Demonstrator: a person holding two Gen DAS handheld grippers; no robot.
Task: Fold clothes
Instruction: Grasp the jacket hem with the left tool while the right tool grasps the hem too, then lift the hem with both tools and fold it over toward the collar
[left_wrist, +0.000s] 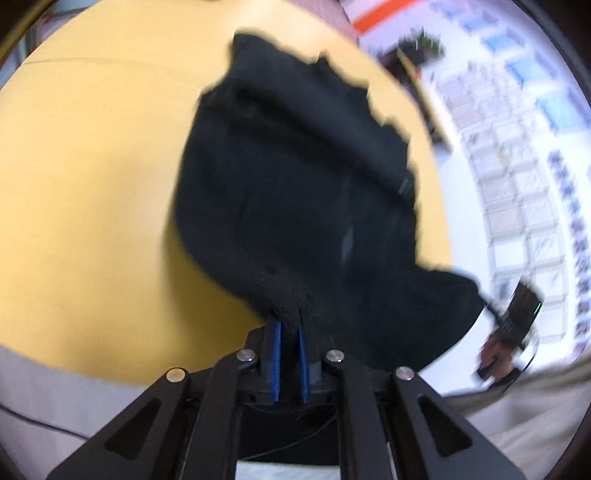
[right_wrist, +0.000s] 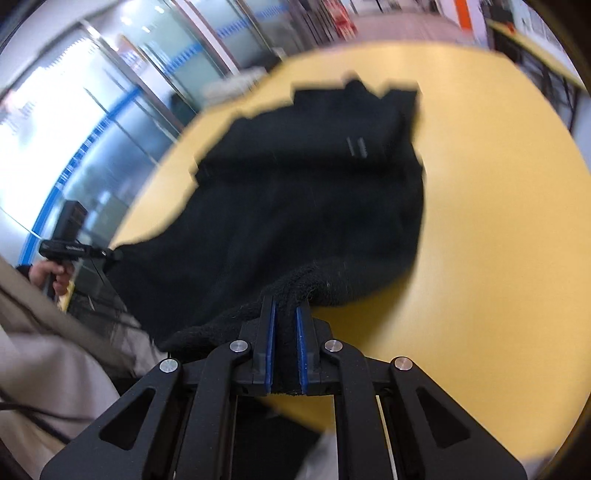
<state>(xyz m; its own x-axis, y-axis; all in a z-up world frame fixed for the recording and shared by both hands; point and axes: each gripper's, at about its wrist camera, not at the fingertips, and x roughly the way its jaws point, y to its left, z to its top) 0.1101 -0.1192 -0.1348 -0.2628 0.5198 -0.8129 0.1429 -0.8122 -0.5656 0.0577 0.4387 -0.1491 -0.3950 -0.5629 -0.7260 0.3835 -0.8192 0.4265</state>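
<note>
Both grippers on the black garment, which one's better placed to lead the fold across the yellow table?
Probably neither alone. The left gripper and right gripper are each shut on the near edge of the black garment, lifted above the yellow table. A slight lean to right: more bare table shows beside it.

Bright, motion-blurred, fisheye-warped edges.

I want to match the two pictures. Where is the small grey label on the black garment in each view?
Left wrist view: grey label, right of centre on the black garment.
Right wrist view: label, upper centre-right.
Shared landmark: yellow table.
</note>
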